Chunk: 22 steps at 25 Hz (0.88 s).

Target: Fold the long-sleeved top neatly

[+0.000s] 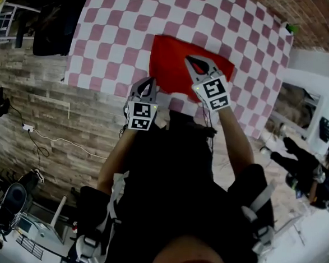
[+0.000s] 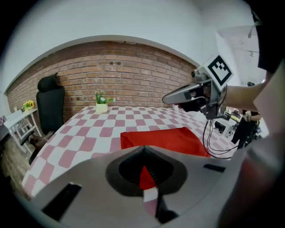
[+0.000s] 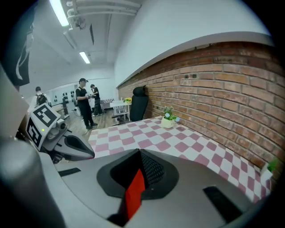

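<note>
Head view: red long-sleeved top (image 1: 175, 61) lies folded into a flat rectangle on the pink-and-white checked desk (image 1: 120, 35), near the desk's close edge. Left gripper (image 1: 147, 86) is at that edge, beside the top's near left corner. Right gripper (image 1: 193, 61) is over the top's near right part. Whether either one touches the cloth can't be told. Person's forearms (image 1: 234, 138) run up to both grippers, and a black chair (image 1: 53, 30) stands off the desk's far left side. Left gripper view: the left gripper's fingers (image 2: 111, 156) are closed together and hold nothing, with only a thin red and checked strip showing in the slit between them. The folded top sits flat on the desk just ahead, clear of the fingers. The right gripper (image 2: 167, 99) is in the air on the right above the top's right end, fingers together and empty. A potted plant (image 2: 102, 103) is at the desk's far edge against the brick wall (image 2: 133, 75). Right gripper view: the right gripper's fingers (image 3: 187, 164) are pressed together with no grip on anything, and a narrow red strip shows in the slit. Bare checked desk lies ahead, the plant is near the wall, the left gripper is low on the left, and people (image 3: 84, 107) stand in the room behind.
</note>
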Motion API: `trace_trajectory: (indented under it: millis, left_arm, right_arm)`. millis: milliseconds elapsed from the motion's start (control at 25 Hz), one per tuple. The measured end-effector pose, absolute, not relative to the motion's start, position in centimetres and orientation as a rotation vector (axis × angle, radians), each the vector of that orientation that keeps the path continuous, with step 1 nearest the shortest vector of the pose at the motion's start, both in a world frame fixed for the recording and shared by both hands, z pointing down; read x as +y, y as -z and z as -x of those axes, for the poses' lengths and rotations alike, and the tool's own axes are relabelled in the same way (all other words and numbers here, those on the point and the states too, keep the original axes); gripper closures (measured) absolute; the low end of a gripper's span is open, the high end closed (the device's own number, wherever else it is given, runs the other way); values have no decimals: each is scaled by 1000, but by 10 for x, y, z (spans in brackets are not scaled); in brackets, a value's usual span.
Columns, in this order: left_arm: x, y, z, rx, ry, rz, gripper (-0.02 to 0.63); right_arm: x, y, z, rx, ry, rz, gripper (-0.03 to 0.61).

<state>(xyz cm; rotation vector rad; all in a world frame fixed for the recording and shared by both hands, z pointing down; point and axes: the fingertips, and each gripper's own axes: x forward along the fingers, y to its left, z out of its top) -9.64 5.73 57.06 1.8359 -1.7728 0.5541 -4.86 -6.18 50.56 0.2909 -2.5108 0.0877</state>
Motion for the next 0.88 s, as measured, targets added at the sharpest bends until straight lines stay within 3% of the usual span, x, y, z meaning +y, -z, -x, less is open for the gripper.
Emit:
trace_trajectory:
  millis: [240, 280, 320, 360, 440, 880]
  left_arm:
    - [54, -613, 96, -1773, -554, -1652, 599]
    - [56, -621, 95, -1754, -549, -1628, 554]
    - [58, -628, 92, -1728, -540, -1607, 455]
    - [60, -634, 89, -1702, -531, -1585, 428]
    - [63, -646, 85, -1668, -520, -1545, 417]
    - [69, -693, 86, -1565, -493, -1419, 394]
  right_arm:
    - [-71, -539, 78, -2411, -79, -24, 566]
    - [-71, -545, 82, -2395, -80, 12, 566]
    - [-71, -551, 87, -2377, -74, 42, 558]
    - [-73, -558, 91, -2355, -63, 71, 525]
    - [-77, -573, 99, -2299, -36, 129, 455]
    - [-105, -642, 137, -2020, 112, 382, 437]
